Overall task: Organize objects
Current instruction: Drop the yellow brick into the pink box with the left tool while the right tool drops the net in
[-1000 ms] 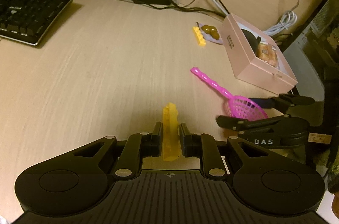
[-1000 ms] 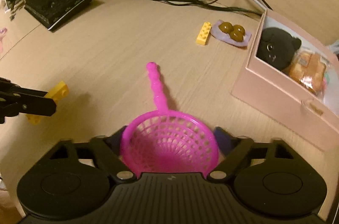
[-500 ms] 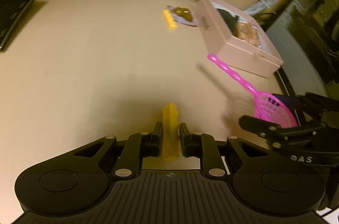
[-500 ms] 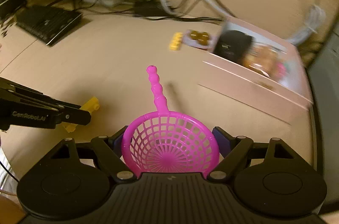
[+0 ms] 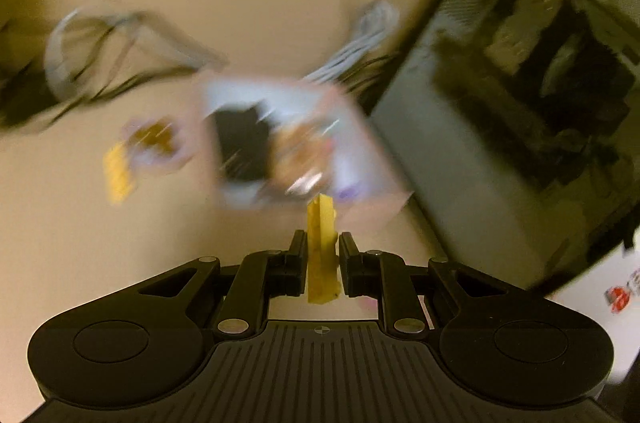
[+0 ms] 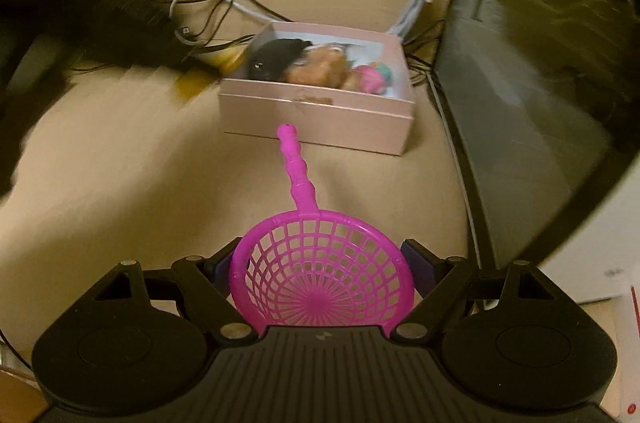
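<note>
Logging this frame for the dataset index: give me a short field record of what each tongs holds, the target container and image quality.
left tongs: shut on yellow brick, held on edge, above the desk
right tongs: shut on pink sieve, gripped at the basket, handle pointing at the box
pink box: open, on the desk, holds a black plush, an orange item and other small toys
second yellow brick: on the desk, left of the box
image quality: left view heavily motion-blurred; right view sharp near the box
</note>
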A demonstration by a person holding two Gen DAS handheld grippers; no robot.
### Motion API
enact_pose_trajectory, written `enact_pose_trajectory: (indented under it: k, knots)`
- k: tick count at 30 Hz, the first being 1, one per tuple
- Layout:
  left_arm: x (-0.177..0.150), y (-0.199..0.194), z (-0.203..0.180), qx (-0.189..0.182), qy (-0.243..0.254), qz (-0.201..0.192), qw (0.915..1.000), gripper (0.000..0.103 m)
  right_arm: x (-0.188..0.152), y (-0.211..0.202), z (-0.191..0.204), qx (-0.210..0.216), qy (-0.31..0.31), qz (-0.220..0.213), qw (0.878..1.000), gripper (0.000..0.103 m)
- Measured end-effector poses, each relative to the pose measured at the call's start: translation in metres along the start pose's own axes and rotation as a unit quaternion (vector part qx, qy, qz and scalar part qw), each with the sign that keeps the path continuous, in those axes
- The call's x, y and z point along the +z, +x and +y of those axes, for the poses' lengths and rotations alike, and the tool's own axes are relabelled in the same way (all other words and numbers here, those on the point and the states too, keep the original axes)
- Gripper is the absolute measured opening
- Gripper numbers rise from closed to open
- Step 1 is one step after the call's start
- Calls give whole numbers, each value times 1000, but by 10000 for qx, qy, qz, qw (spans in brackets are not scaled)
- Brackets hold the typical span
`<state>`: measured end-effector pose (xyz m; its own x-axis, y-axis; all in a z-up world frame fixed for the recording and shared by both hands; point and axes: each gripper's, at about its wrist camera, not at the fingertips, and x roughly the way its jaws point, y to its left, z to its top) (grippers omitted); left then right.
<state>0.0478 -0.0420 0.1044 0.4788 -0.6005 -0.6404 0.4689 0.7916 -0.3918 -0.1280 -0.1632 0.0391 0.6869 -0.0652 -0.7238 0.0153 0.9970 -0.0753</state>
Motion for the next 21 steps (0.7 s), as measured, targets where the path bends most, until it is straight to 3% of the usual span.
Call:
enact_pose_trajectory:
  k: [4, 7, 10, 13, 15, 18, 21]
  knots:
    - [44, 46, -34, -85, 90, -256, 9996, 19, -10, 2, -10, 99, 176, 51, 9998, 83]
    - [65, 90, -43, 4, -205, -336, 9992, 19, -14, 3, -19, 190, 274, 68, 9994, 83]
    - [66, 132, -38, 177, -750, -105, 9970, 19, -16, 6, -23, 264, 351, 123, 9990, 83]
    - [60, 159, -38, 430, -609, 161, 9971, 20, -21, 10, -26, 237, 354, 215, 9989, 83]
    - [56, 156, -28, 355, -853, 16, 9957, 20, -22, 14, -30, 207, 365, 270, 9988, 83]
    - [57, 128, -8, -42, -1451, -594, 9876, 20, -18, 17, -39, 179, 453, 244, 9985, 83]
    - [53, 86, 6, -73, -1359, -1055, 9851, 21, -3, 14, -47, 230, 533, -6, 9983, 83]
